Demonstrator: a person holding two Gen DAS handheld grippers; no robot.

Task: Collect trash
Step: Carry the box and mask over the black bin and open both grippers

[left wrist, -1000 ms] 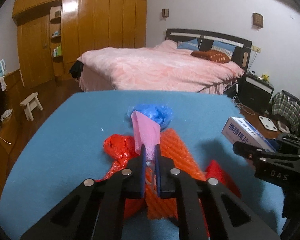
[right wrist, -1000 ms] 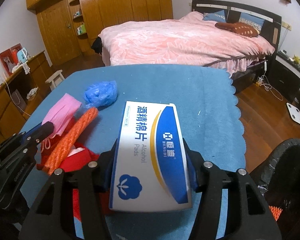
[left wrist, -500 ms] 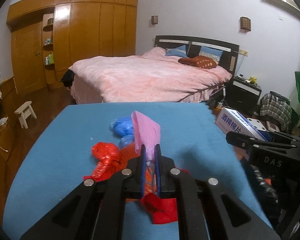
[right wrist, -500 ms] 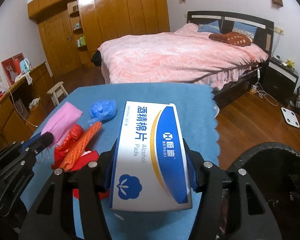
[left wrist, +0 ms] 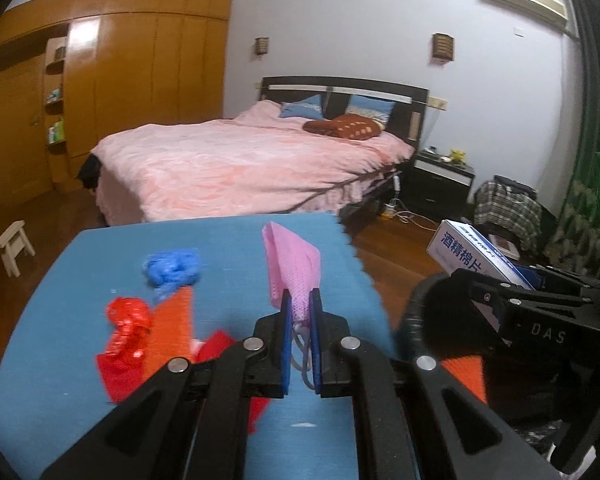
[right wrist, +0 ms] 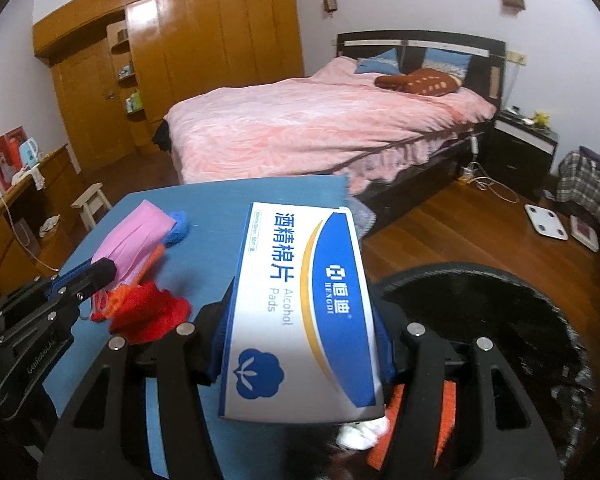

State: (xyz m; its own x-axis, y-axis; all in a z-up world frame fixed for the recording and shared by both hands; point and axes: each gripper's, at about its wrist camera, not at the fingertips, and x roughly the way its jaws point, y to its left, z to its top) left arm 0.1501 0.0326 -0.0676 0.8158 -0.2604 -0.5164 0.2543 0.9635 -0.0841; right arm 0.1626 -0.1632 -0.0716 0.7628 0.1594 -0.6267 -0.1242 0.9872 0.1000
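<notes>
The left gripper (left wrist: 300, 308) pinches a pink face mask (left wrist: 290, 268) over the blue tabletop's (left wrist: 228, 240) right edge, while the right gripper (right wrist: 300, 336) clamps an alcohol-pad box (right wrist: 304, 304) above the black trash bin (right wrist: 480, 320), apparently for dropping. Red wrappers (left wrist: 128, 332) and a blue crumpled bag (left wrist: 172, 268) lie near the tabletop's left side.

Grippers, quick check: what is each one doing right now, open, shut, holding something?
Left gripper: shut on the pink face mask.
Right gripper: shut on the alcohol pads box.
</notes>
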